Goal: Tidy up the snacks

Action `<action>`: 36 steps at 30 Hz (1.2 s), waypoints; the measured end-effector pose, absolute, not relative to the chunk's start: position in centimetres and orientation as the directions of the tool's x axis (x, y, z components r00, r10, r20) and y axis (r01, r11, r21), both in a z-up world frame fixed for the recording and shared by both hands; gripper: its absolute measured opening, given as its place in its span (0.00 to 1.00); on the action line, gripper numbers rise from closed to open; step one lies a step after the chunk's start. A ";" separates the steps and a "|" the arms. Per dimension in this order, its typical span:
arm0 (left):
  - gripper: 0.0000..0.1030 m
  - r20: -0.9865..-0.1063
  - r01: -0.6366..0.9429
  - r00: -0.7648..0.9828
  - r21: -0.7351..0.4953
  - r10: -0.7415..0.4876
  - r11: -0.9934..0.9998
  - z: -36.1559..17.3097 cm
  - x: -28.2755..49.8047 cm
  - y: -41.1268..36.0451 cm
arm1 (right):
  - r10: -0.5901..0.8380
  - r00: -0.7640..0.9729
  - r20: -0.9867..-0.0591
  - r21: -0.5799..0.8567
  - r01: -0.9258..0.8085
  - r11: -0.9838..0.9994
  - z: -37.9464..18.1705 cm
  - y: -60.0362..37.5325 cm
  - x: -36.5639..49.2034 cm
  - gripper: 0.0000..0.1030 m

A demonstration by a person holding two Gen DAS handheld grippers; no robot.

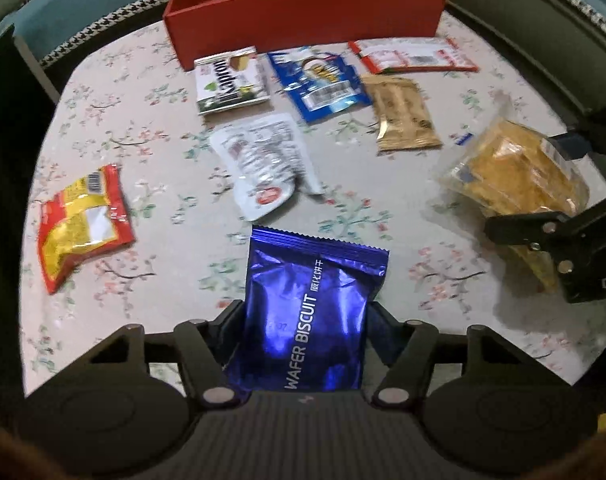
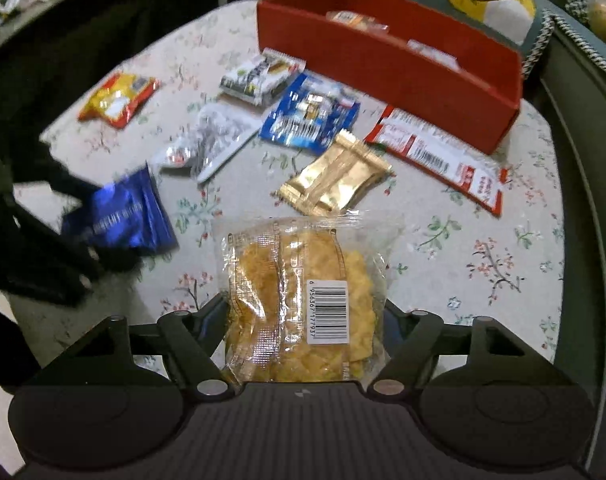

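Observation:
A shiny blue wafer biscuit packet [image 1: 307, 312] stands between the fingers of my left gripper [image 1: 306, 308], which is shut on its two sides. My right gripper [image 2: 305, 304] is shut on a clear bag of yellow crackers [image 2: 303, 280] with a barcode label. From the left wrist view the right gripper [image 1: 543, 188] shows at the right, holding that cracker bag [image 1: 511, 168] above the cloth. In the right wrist view the left gripper [image 2: 87, 220] is a dark blur at the left with the blue packet [image 2: 123, 216]. The red box [image 1: 303, 12] stands at the table's far side with a few packets inside.
On the floral tablecloth [image 1: 143, 120] lie a red-yellow packet [image 1: 83, 220], a white pouch [image 1: 263, 164], a green-white packet [image 1: 231, 80], a blue packet [image 1: 323, 84], a gold packet [image 1: 403, 116] and a red-white packet [image 1: 415, 54]. A teal sofa [image 2: 555, 32] sits behind the table.

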State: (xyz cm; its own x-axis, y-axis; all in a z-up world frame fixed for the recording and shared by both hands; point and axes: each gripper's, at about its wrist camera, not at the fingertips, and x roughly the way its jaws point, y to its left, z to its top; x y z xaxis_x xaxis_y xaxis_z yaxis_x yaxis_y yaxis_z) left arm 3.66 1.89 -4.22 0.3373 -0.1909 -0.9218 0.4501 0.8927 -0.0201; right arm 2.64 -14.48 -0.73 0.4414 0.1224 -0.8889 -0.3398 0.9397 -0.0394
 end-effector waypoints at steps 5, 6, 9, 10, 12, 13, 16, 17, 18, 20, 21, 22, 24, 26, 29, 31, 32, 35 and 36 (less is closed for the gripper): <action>0.89 -0.900 0.427 0.370 -0.054 -0.229 0.902 -3.0 3.5 0.7 | 0.123 0.458 -0.880 -0.035 -0.322 0.946 -0.1 -14.8 2.8 0.76; 0.89 -0.896 0.419 0.377 -0.063 -0.236 0.906 -2.8 3.7 0.5 | 0.123 0.460 -0.880 -0.035 -0.320 0.947 -0.1 -14.8 2.8 0.76; 0.89 -0.884 0.390 0.399 -0.077 -0.243 0.918 -2.1 4.3 0.3 | 0.110 0.466 -0.878 -0.046 -0.310 0.950 -0.1 -15.1 3.0 0.76; 0.89 -0.881 0.376 0.407 -0.081 -0.243 0.923 -1.9 4.5 0.3 | 0.102 0.468 -0.878 -0.051 -0.304 0.951 -0.2 -15.2 3.2 0.76; 0.89 -0.876 0.350 0.415 -0.098 -0.248 0.931 -1.7 5.1 0.4 | 0.096 0.469 -0.878 -0.051 -0.290 0.956 -0.2 -15.6 3.4 0.76; 0.89 -0.873 0.339 0.418 -0.105 -0.250 0.935 -1.6 5.3 0.3 | 0.092 0.470 -0.878 -0.051 -0.282 0.958 -0.2 -15.8 3.5 0.76; 0.89 -0.867 0.323 0.431 -0.111 -0.250 0.940 -1.3 5.9 0.1 | 0.082 0.476 -0.876 -0.056 -0.270 0.961 -0.3 -16.1 4.0 0.76; 0.89 -0.865 0.319 0.434 -0.114 -0.252 0.941 -1.2 6.1 0.0 | 0.083 0.477 -0.875 -0.056 -0.269 0.961 -0.2 -16.2 4.1 0.76; 0.89 -0.861 0.315 0.438 -0.120 -0.257 0.941 -1.0 6.3 -0.1 | 0.083 0.481 -0.873 -0.058 -0.270 0.961 -0.2 -16.2 4.3 0.76; 0.89 -0.852 0.303 0.452 -0.131 -0.263 0.944 -0.6 6.7 -0.3 | 0.086 0.490 -0.867 -0.058 -0.271 0.961 0.1 -16.2 4.5 0.76; 0.89 -0.847 0.294 0.461 -0.136 -0.265 0.946 -0.3 7.0 -0.3 | 0.089 0.496 -0.864 -0.055 -0.268 0.962 0.2 -16.3 4.7 0.76; 0.89 -0.842 0.287 0.470 -0.139 -0.266 0.948 -0.1 7.2 -0.4 | 0.092 0.503 -0.859 -0.051 -0.263 0.963 0.5 -16.4 4.9 0.76; 0.89 -0.831 0.273 0.487 -0.147 -0.268 0.951 0.4 7.7 -0.6 | 0.096 0.516 -0.851 -0.046 -0.255 0.966 0.9 -16.6 5.3 0.76; 0.89 -0.821 0.263 0.503 -0.151 -0.269 0.953 0.8 8.2 -0.8 | 0.097 0.532 -0.841 -0.044 -0.246 0.968 1.5 -16.7 5.7 0.76; 0.89 -0.808 0.252 0.522 -0.160 -0.274 0.954 1.4 8.8 -1.1 | 0.099 0.549 -0.830 -0.038 -0.234 0.972 2.1 -17.0 6.3 0.76; 0.89 -0.802 0.246 0.533 -0.160 -0.271 0.956 1.6 9.2 -1.4 | 0.099 0.559 -0.823 -0.035 -0.223 0.974 2.4 -17.2 6.7 0.76; 0.89 -0.799 0.244 0.538 -0.158 -0.269 0.957 1.7 9.4 -1.5 | 0.095 0.566 -0.819 -0.036 -0.216 0.976 2.6 -17.3 6.9 0.76; 0.89 -0.791 0.233 0.553 -0.156 -0.262 0.960 2.0 10.0 -1.8 | 0.091 0.578 -0.811 -0.031 -0.199 0.979 2.9 -17.8 7.5 0.76; 0.89 -0.788 0.228 0.558 -0.155 -0.260 0.961 2.1 10.1 -1.8 | 0.090 0.581 -0.809 -0.030 -0.194 0.981 3.0 -17.9 7.7 0.76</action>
State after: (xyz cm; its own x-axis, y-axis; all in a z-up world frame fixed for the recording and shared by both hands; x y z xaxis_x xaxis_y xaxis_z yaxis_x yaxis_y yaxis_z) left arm 10.12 -1.81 2.07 0.5575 -0.2599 -0.7884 0.2282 0.9611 -0.1554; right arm 7.70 -17.91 2.97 0.5814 0.0903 -0.8086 -0.1935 0.9806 -0.0297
